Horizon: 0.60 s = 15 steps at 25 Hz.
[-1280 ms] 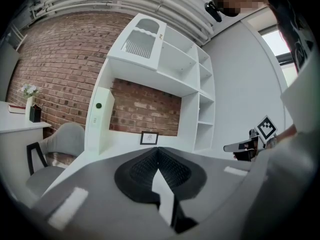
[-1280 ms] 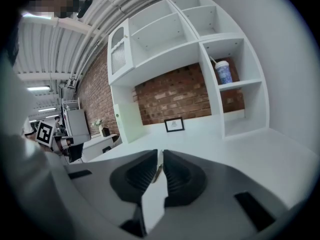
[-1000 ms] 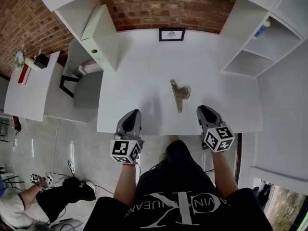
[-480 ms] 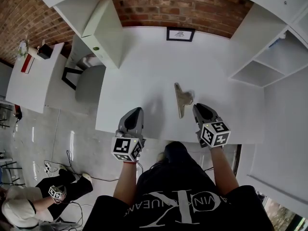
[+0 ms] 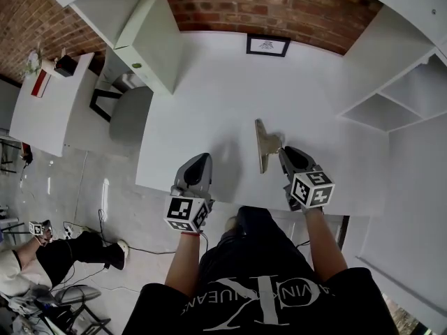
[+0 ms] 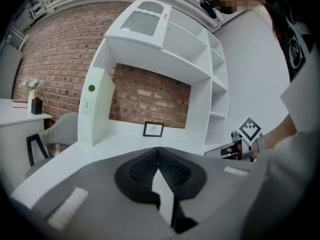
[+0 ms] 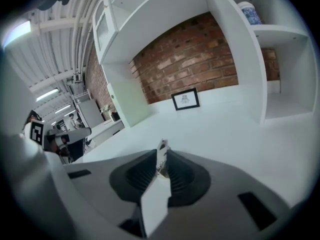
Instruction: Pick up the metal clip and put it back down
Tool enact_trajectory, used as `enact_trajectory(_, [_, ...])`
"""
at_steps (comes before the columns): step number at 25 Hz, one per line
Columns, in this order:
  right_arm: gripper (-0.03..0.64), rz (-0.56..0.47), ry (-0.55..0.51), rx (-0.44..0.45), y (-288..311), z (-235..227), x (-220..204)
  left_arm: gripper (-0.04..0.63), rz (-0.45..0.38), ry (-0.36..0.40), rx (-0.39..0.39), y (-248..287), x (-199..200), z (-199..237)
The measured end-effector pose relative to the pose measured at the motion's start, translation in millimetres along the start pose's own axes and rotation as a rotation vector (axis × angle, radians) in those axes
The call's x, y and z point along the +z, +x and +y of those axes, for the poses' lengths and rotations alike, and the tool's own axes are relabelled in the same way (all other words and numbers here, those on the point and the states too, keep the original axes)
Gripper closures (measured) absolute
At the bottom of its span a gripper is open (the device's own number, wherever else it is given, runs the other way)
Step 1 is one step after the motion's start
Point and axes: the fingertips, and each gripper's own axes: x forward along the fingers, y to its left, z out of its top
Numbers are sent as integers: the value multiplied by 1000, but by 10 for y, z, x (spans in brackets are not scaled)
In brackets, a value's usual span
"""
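On the white desk [image 5: 209, 82], near its front edge, the clip [image 5: 264, 145] has its long axis pointing away from the person; whether it touches the surface is unclear. Just right of it, the right gripper [image 5: 286, 153] pinches its thin metal handle. Well apart to the left, the left gripper [image 5: 198, 160] is closed and empty
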Motion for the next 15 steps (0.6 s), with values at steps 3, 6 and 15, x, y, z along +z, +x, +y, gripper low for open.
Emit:
enact_trajectory(3, [563,16,20,24,77,-21,-30,584,10,-13,13,48,-34,-3])
enact_trajectory(6, [538,32,43,44,154,-20,-42,584,19,-23,20,69,-65,5])
enact_trajectory(15, [532,99,121,86,382,-47,-113,584,24,-36,38,149,-135,46])
